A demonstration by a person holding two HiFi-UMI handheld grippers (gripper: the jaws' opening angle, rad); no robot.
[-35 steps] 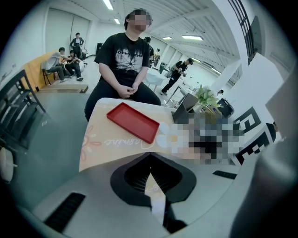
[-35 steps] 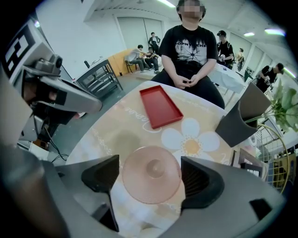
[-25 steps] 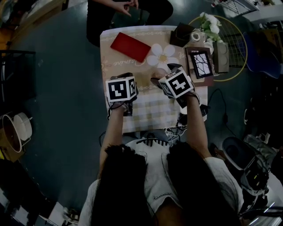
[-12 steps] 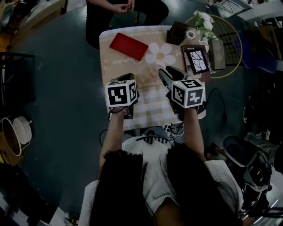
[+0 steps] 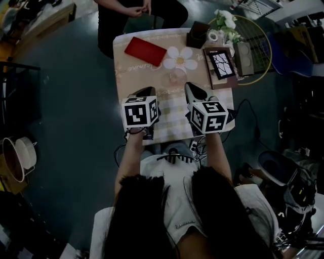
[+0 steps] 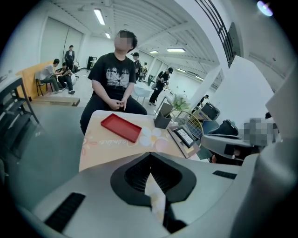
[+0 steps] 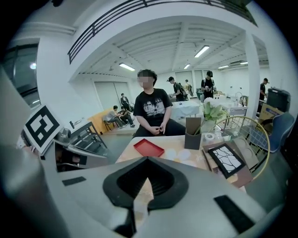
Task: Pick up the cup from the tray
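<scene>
A red tray (image 5: pixel 146 51) lies empty at the table's far left, also seen as the tray (image 6: pixel 120 127) and the tray (image 7: pixel 148 148). A clear cup (image 5: pixel 176 77) stands on the tablecloth just in front of a white flower-shaped mat (image 5: pixel 180 57), apart from the tray. My left gripper (image 5: pixel 144 92) hovers over the near part of the table, jaws shut and empty, tips meeting in its own view (image 6: pixel 150 174). My right gripper (image 5: pixel 191 90) sits level with it to the right, short of the cup, shut with nothing between its tips (image 7: pixel 148 161).
A person (image 5: pixel 136 10) sits at the table's far side, hands together. At the far right stand a black holder with flowers (image 5: pixel 197 37), a tape roll (image 5: pixel 213 35) and a framed picture (image 5: pixel 221 61). A yellow wire basket (image 5: pixel 255 50) is beside the table.
My right gripper has drawn back from beside the cup toward the near table edge, and its jaws have gone from wide open to shut. The left gripper has hardly moved.
</scene>
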